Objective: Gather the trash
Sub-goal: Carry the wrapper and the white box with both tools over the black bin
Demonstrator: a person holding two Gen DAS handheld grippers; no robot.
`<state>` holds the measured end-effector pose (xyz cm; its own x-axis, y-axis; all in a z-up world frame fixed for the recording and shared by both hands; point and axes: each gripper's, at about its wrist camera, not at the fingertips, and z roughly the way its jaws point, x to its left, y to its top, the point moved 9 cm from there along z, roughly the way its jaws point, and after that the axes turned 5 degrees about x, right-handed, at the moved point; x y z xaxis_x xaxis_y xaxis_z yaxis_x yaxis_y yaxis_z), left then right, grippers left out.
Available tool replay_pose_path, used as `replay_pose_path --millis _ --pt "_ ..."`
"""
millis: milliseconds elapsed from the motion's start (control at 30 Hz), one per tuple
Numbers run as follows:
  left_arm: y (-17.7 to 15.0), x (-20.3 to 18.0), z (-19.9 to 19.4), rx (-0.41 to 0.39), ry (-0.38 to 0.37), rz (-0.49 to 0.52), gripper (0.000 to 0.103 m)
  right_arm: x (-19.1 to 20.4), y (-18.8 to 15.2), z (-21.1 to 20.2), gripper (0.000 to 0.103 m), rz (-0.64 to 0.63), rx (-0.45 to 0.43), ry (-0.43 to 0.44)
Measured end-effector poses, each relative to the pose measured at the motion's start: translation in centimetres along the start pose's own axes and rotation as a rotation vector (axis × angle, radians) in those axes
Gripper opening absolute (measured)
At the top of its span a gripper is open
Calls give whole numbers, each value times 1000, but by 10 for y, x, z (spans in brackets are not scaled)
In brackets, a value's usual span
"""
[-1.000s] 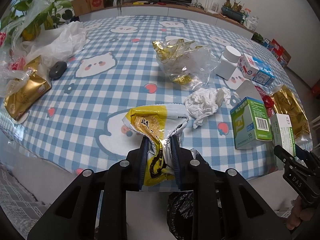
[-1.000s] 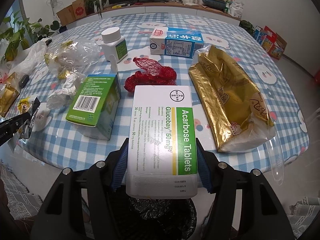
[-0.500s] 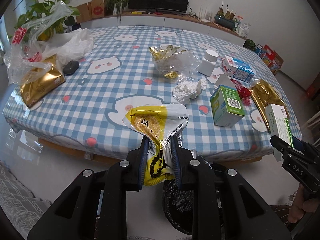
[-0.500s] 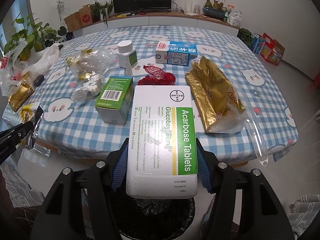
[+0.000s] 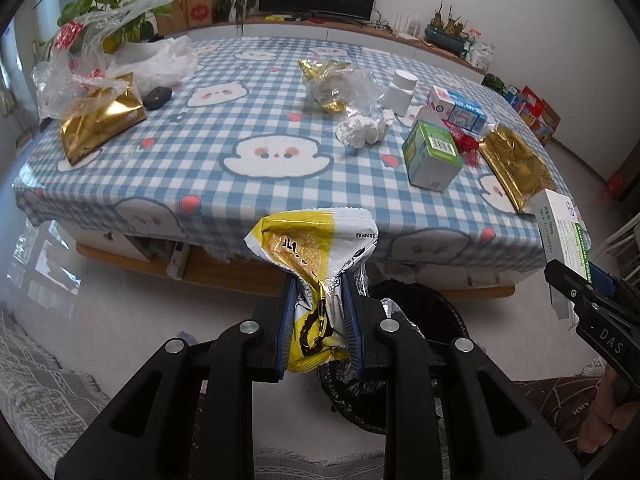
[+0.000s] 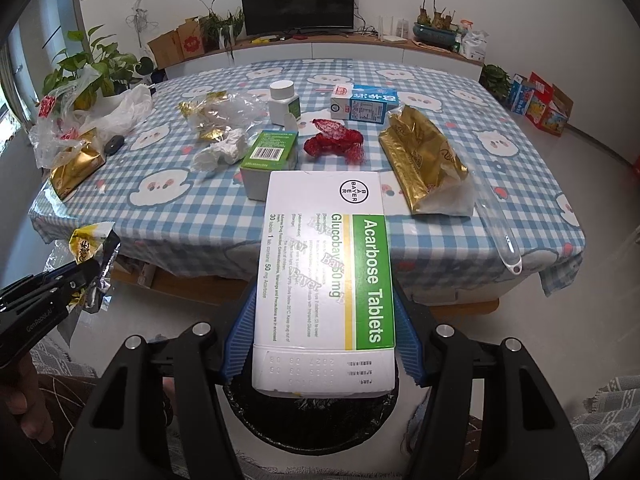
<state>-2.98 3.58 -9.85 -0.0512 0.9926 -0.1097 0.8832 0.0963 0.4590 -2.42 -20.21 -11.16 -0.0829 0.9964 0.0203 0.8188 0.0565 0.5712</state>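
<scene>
the left gripper, at the bottom centre of the left wrist view, is pinched narrow on a crumpled yellow and silver foil snack wrapper. the wrapper is squeezed to a thin waist between the blue pads and fans out above them into a wide, creased top with a serrated white edge, a yellow band and a golden printed patch with black characters; its lower yellow end hangs below the pads. in the right wrist view the same wrapper shows at the left edge, silver inside facing out.

the right gripper, at the bottom centre of its own view, holds a flat white cardboard tablet box with a green stripe by its long sides, the jaws set fairly wide around it. the box face reads "acarbose tablets" in white on the green band, with a round logo near the far end and embossed digits at the near end. in the left wrist view it sits at the right edge.

below both grippers stands a round bin lined with a black plastic bag, on the floor in front of the worktop with its blue and white checked cloth.
</scene>
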Motion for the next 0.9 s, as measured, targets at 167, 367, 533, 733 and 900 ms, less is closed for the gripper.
replay_pose_path --millis 167,367,533,733,900 --pt "-35 4 31 61 -4 -9 22 11 -30 10 58 -12 30 4" --pt "-65 -1 58 87 -25 -9 22 18 -56 40 58 -24 79 -3" --pt "-78 -2 78 100 -13 -2 22 18 -73 69 58 -37 114 -23" --pt "-92 2 106 135 12 1 22 19 -90 100 58 -39 160 -27" --pt "-100 4 125 163 26 7 22 19 -101 120 58 -36 190 -15"
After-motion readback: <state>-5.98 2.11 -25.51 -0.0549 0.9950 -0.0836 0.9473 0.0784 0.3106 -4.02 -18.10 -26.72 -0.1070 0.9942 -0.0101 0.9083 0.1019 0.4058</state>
